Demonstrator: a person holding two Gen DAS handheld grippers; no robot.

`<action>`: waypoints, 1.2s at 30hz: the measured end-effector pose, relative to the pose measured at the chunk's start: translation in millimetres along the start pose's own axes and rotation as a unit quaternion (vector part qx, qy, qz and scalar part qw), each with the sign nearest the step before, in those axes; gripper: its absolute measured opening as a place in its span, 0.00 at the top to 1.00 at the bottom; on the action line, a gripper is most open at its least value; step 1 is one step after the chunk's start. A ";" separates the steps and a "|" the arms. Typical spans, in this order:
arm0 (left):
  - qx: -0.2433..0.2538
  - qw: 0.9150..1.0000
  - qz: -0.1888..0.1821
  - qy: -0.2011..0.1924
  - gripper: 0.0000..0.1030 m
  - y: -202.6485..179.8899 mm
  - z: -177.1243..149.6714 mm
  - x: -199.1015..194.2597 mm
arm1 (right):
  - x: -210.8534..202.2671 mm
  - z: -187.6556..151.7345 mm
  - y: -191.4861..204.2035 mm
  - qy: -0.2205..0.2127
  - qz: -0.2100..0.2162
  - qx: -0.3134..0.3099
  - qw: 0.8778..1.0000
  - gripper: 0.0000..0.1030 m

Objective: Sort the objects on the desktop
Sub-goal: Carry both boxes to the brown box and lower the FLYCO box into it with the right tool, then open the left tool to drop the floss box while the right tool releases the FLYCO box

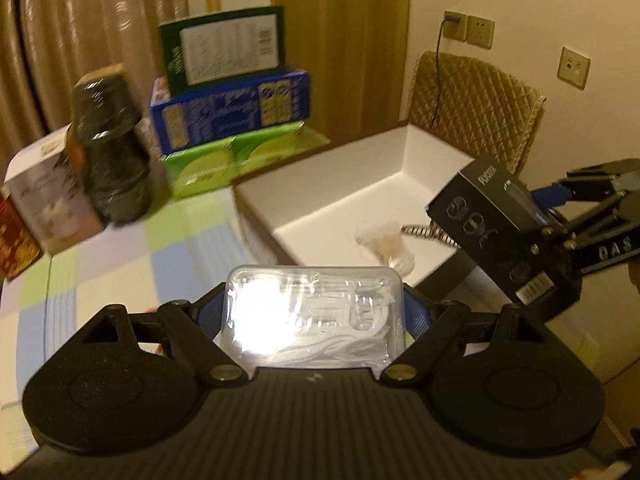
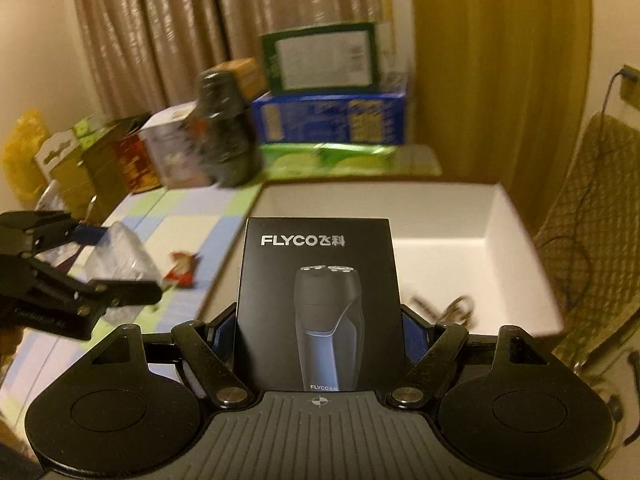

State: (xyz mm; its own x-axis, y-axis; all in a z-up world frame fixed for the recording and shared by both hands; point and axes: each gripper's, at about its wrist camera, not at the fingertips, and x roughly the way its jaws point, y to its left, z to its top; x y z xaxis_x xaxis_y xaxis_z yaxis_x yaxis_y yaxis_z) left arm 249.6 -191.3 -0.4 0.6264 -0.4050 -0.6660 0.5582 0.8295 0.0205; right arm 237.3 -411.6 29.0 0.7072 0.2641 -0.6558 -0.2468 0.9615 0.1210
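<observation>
Left tongs (image 1: pixel 314 312): clenched on a clear plastic case (image 1: pixel 314 312) of small white pieces, carried above the surface (image 1: pixel 120 264), near the front-left corner of the white bin (image 1: pixel 432 160).
Red wrapper (image 2: pixel 182 270): lying on the surface just left of the bin; judged unsorted.
Back row, left: small cartons (image 2: pixel 100 160) and a dark wrapped jar (image 1: pixel 112 152) standing along the far edge, untouched as far as can be seen.
Back row, centre: a green box (image 1: pixel 224 50) upright on a blue box (image 1: pixel 230 110), that on a lime-green box (image 1: pixel 236 160); a tidy stack, just behind the bin.
White bin: open-topped, mostly bare floor. Contents visible: a striped item (image 1: pixel 424 234) and a pale tangled item (image 1: pixel 384 246) near the front; both blurred, identity not determinable.
Right tongs (image 2: pixel 318 332): clenched on a black shaver box (image 2: pixel 318 304) marked FLYCO, held upright over the bin's near edge.
Progress: judged early to middle. Two items in the bin, two in transit, neither yet released.
Remaining: deposit both carried items, collect the wrapper; whether the back row is to be sorted cannot be told.
</observation>
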 end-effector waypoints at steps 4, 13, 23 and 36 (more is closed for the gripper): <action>0.005 1.000 -0.004 -0.005 0.19 -11.0 23.8 25.0 | 15.7 23.6 -27.0 -0.005 -0.015 -0.007 1.000 0.26; 0.013 1.000 0.000 0.024 0.19 -20.4 65.1 101.4 | 82.8 52.9 -68.3 0.039 -0.022 -0.013 0.999 0.26; 0.017 0.996 0.018 0.090 0.19 -20.6 77.5 187.8 | 149.3 55.8 -95.2 0.103 -0.030 -0.004 0.994 0.26; 0.010 0.992 0.031 0.123 0.19 -15.5 85.5 242.0 | 182.7 58.9 -114.5 0.121 -0.030 0.013 0.992 0.26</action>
State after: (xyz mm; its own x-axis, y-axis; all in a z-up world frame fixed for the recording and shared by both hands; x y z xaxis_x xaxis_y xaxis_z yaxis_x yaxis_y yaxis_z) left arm 439.0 -335.1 -98.1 0.5087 -0.2456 -0.8252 0.5353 0.8409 0.0797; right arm 433.9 -468.9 -60.8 0.5393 0.1837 -0.8219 -0.1892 0.9774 0.0943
